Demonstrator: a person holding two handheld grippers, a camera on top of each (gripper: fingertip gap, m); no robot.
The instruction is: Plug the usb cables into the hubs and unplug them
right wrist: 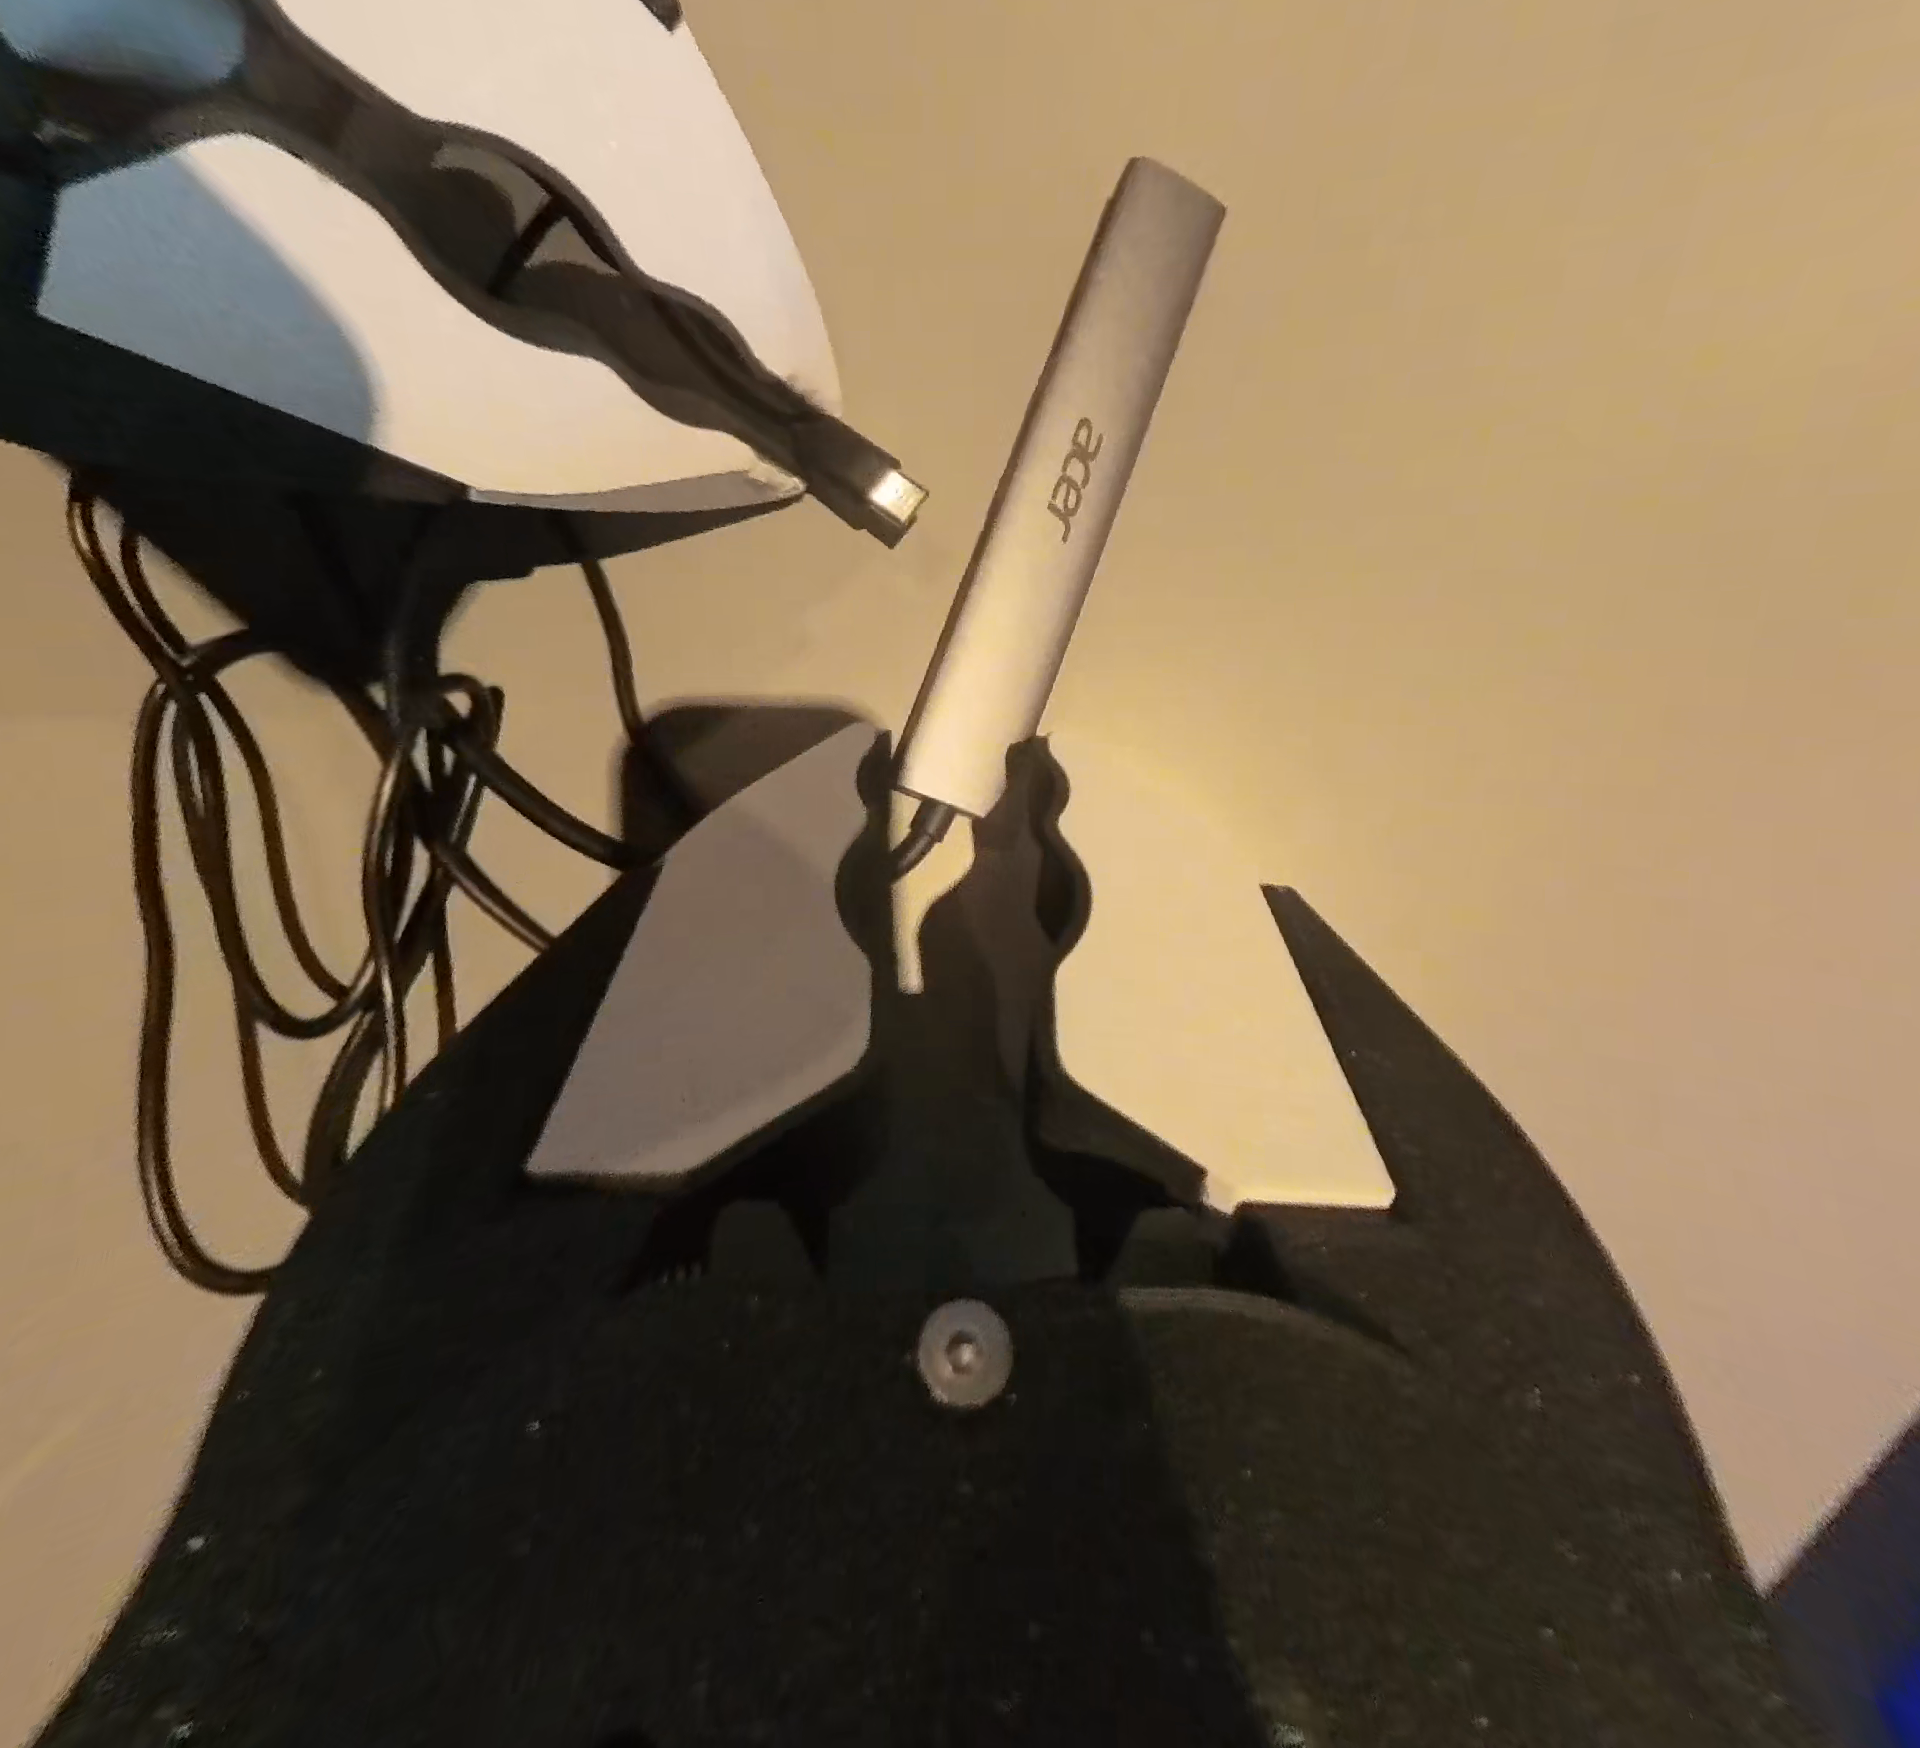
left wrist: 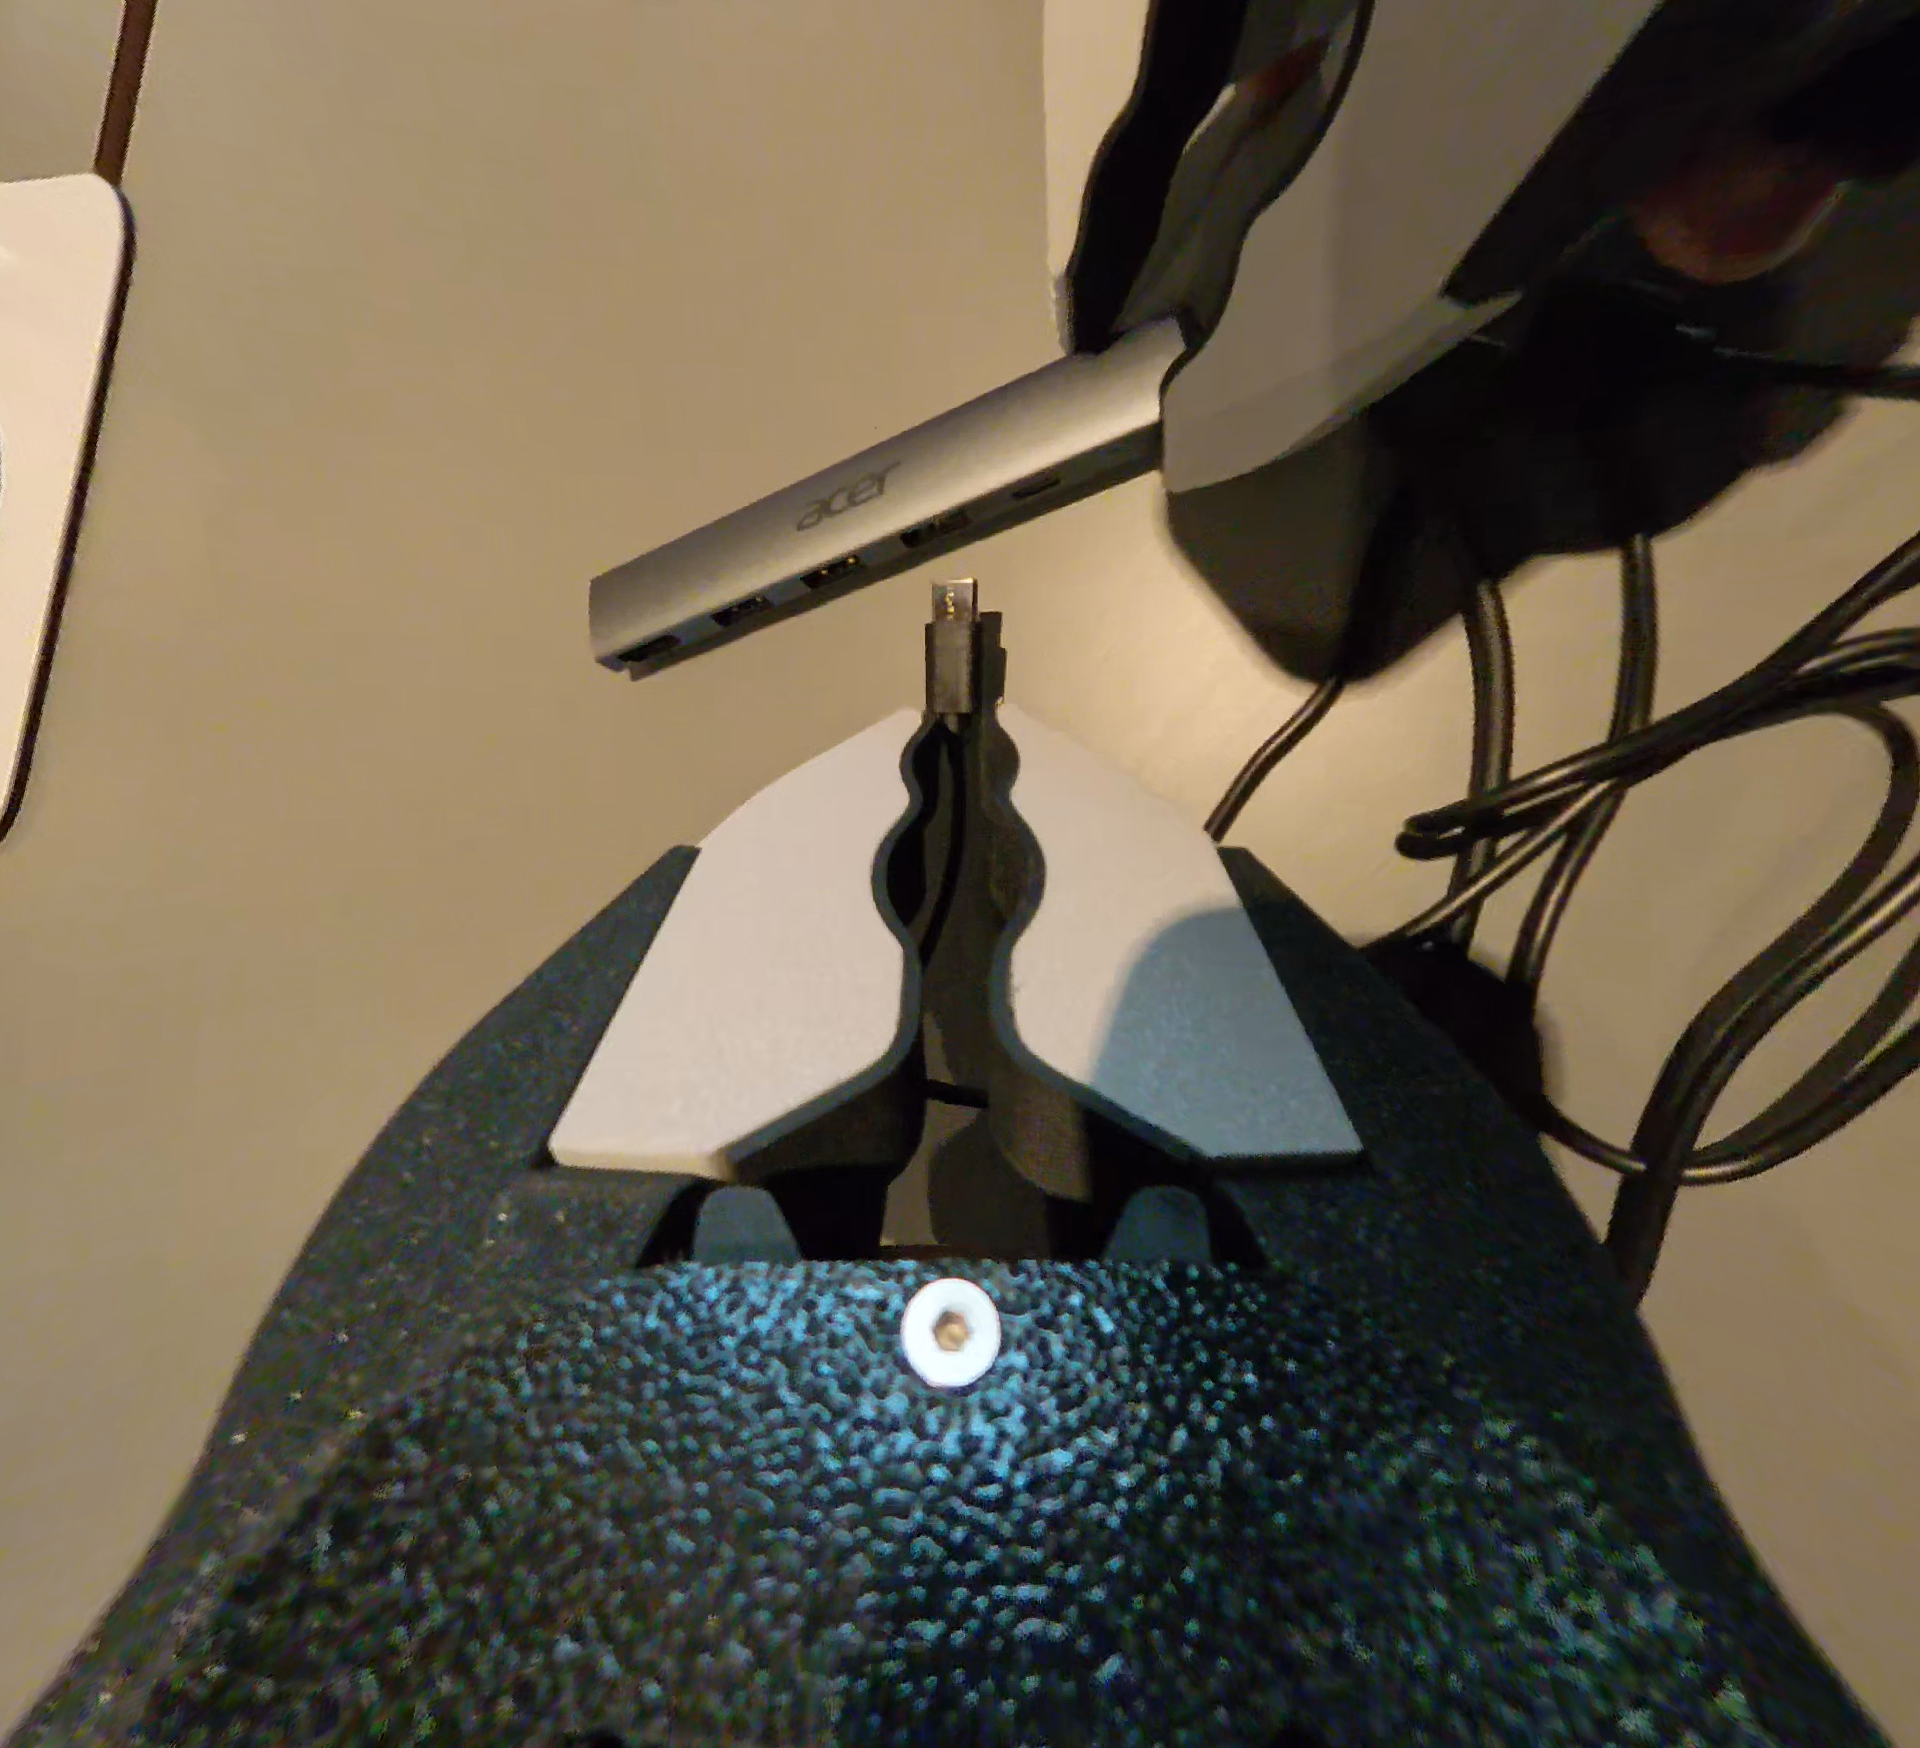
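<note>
L tongs (left wrist: pixel 961 711) grip plug (left wrist: pixel 958 649) | tip aimed at hub (left wrist: pixel 883 524) port side

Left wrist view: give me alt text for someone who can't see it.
The left tool grips a black USB plug, its metal tip just short of the grey hub. The right tool holds the hub above a beige table; black cables trail right.

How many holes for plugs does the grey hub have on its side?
5 on the hub: four near its free end, one slim slot toward the right hand-held gripper. More may be hidden.
</note>
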